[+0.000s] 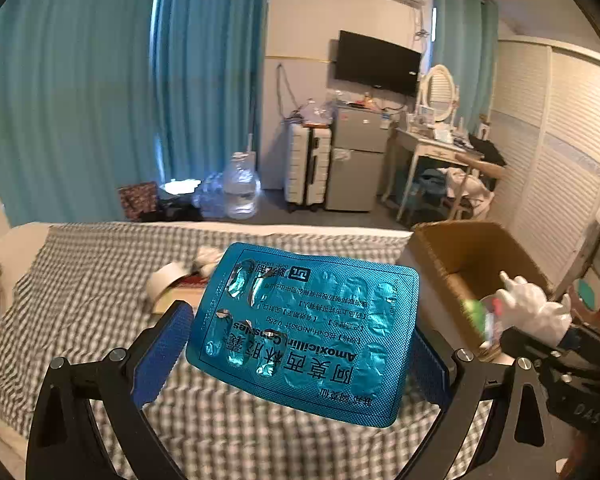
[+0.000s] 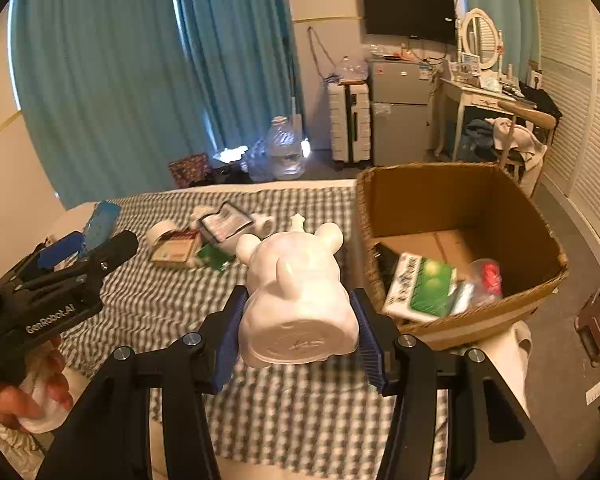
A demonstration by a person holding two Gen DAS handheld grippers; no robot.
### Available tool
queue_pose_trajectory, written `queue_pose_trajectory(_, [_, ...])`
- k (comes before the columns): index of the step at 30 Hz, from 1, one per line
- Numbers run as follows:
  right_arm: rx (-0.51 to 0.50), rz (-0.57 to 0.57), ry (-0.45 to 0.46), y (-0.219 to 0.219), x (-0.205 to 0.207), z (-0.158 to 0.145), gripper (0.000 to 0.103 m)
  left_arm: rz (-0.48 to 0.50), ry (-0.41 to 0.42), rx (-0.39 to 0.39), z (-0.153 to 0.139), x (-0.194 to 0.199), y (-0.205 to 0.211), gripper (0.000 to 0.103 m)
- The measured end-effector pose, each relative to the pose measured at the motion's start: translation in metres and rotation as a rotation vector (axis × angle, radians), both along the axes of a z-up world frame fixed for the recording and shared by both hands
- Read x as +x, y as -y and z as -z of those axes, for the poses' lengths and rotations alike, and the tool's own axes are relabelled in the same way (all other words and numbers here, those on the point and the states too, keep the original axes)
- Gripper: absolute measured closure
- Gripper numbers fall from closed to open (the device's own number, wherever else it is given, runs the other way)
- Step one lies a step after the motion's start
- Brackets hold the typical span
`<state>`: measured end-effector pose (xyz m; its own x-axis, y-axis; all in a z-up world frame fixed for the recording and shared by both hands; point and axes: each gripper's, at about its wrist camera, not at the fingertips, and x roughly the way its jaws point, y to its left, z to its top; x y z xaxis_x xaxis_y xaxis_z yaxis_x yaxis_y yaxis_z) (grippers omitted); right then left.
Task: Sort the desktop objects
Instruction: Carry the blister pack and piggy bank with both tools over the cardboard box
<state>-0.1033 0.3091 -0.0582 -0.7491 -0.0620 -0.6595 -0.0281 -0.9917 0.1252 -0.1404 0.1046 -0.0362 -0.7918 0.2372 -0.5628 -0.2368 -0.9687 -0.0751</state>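
- Your left tongs (image 1: 300, 344) are holding a blue pill sheet (image 1: 304, 332) up in the air, with a blue pad pressing on each side of it.
- Some of the pill pockets on the sheet are torn open.
- Your right tongs (image 2: 298, 328) are squeezing a white toy figure (image 2: 296, 300) between their blue pads, and its flat bottom is facing you.
- Both things are hanging above the checked cloth (image 2: 260, 400) on the worktop.
- A brown cardboard box (image 2: 460, 200) is sitting just past your right tongs, to their right.
- Inside the box, a green and white packet (image 2: 424, 290) and something red in clear wrap (image 2: 490, 276) are lying.
- Ahead of your right tongs and a bit to the left, more things are waiting on the cloth: a roll of white tape (image 2: 162, 232), a small book (image 2: 176, 250), a green packet (image 2: 216, 258) and a dark sachet (image 2: 224, 222).
- Your left tongs are showing at the left edge of the right camera's view, with your hand (image 2: 24, 396) below them.
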Motion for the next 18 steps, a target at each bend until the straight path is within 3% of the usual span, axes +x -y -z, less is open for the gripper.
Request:
queue_pose_trajectory(9, [-0.003, 0.095, 0.007, -0.078, -0.028, 0.003, 0.052, 0.128, -0.012, -0.016, -0.007, -0.035, -0.096, 0.003])
queue_pose_trajectory(18, [0.074, 0.201, 0.116, -0.169, -0.069, 0.031, 0.052, 0.328, -0.012, -0.048, 0.007, -0.054, -0.207, 0.003])
